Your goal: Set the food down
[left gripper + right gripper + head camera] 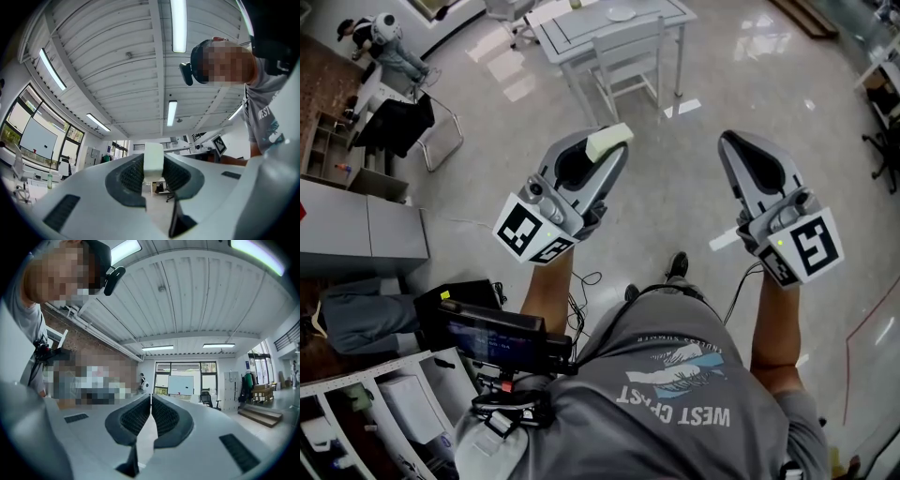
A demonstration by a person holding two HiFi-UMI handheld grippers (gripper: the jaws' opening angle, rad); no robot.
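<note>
Glossy floor (694,178); pale rectangular food block (608,142) in left hand-held gripper (604,156)

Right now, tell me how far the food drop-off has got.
Done: the pale food block is picked up, clamped in the left gripper. In hand: it hangs over bare floor, nothing beneath to receive it; the right gripper is shut and empty. Left: setting it down, perhaps on the white table ahead with the plate.

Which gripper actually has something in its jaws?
The left gripper: its jaws clamp a pale food block at their tips. The right gripper has its jaws closed together with nothing between them.
</note>
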